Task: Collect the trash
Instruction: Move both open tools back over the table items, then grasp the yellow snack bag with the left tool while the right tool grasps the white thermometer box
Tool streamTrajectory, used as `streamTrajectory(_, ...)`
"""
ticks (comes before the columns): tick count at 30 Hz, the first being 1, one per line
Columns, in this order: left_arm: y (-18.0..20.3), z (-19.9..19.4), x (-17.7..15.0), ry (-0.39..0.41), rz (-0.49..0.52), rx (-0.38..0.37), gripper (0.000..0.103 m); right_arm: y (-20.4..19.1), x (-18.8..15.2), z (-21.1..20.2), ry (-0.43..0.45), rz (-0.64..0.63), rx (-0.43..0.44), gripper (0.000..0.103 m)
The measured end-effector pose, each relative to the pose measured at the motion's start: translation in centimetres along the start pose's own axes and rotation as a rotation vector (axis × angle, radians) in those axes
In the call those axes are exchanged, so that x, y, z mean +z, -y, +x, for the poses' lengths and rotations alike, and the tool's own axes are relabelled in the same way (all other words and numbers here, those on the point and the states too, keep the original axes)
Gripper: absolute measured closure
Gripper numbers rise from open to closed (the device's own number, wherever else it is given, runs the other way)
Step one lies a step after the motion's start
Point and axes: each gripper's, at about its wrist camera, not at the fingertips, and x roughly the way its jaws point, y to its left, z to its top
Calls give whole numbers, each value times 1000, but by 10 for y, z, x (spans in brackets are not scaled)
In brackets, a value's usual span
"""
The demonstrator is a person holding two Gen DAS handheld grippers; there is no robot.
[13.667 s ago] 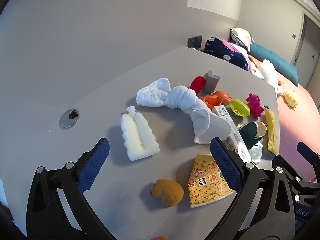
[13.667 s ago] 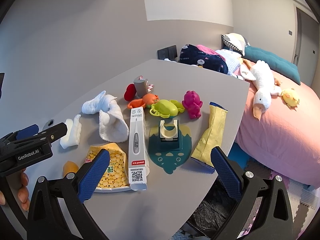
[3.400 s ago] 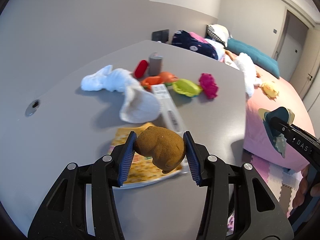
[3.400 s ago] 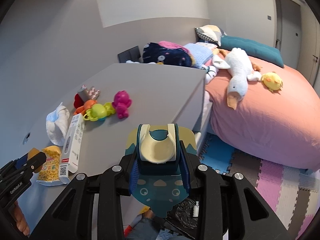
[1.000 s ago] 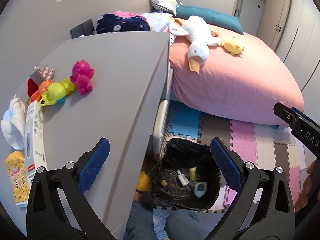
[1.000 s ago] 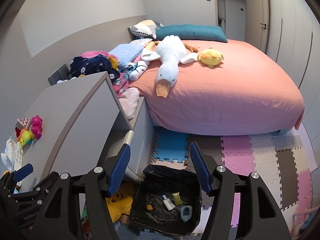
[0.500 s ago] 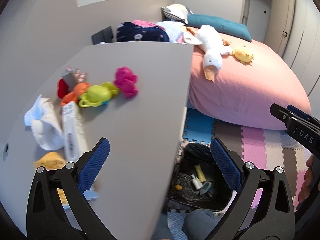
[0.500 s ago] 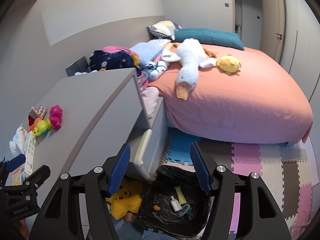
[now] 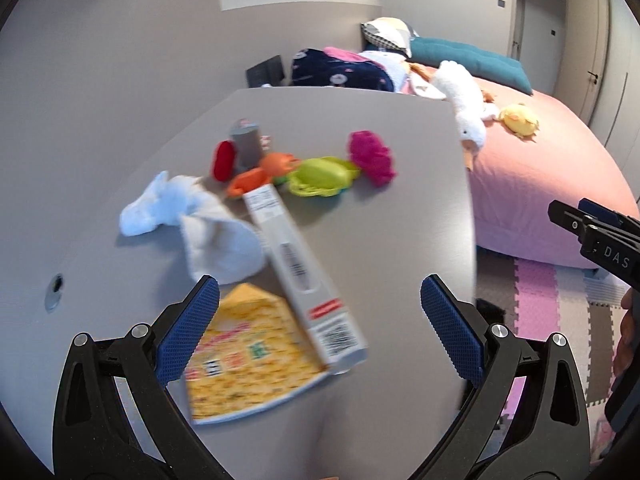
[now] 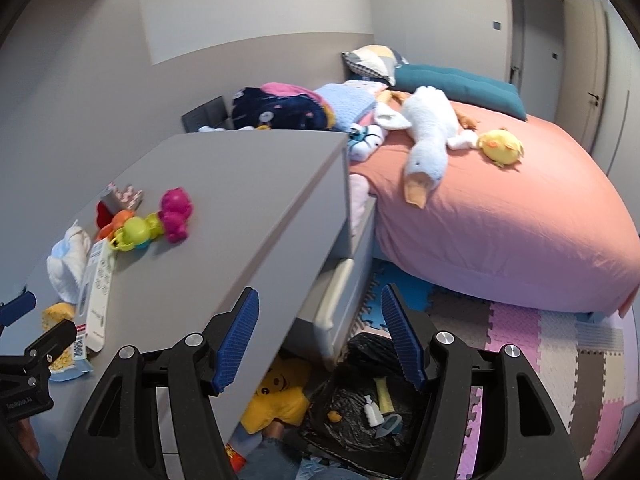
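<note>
A grey desk (image 10: 248,200) stands against a pale grey wall (image 10: 80,60), with a drawer unit (image 10: 344,280) at its end. Just beside it is a bed (image 10: 500,216) under a salmon-pink sheet, a teal pillow (image 10: 456,84) at its head. Foam puzzle mats (image 10: 560,344) in pink, grey and blue cover the floor. A door (image 10: 536,32) is in the far wall. The light is soft and even.

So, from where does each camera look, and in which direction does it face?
Left wrist: on the left gripper, facing down at the table with the yellow snack bag and white box; right gripper at the edge.
Right wrist: on the right gripper, facing the table corner, bin and bed; left gripper at the edge.
Shared: table, toys, bed.
</note>
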Motion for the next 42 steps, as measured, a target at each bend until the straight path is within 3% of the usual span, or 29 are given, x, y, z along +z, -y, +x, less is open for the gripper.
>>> streamTrajectory(16, -73, 16, -25, -22, -13, -60, 6, -58, -2, 9, -19, -88, 43, 38)
streamTrajectory(25, -84, 37, -26, -37, 48, -128, 28, -91, -3, 11, -23, -137, 82, 38)
streamTrajectory(30, -84, 42, -28, -25, 57, -207, 54, -105, -4, 15, -35, -158, 94, 38)
streamTrajectory(34, -85, 41, -29, -18, 33, -204, 55, -118, -5, 19, -49, -164, 123, 38)
streamTrajectory(42, -115, 33, -29, -3, -108, -140, 56, -151, -8, 23, -65, -200, 207, 38)
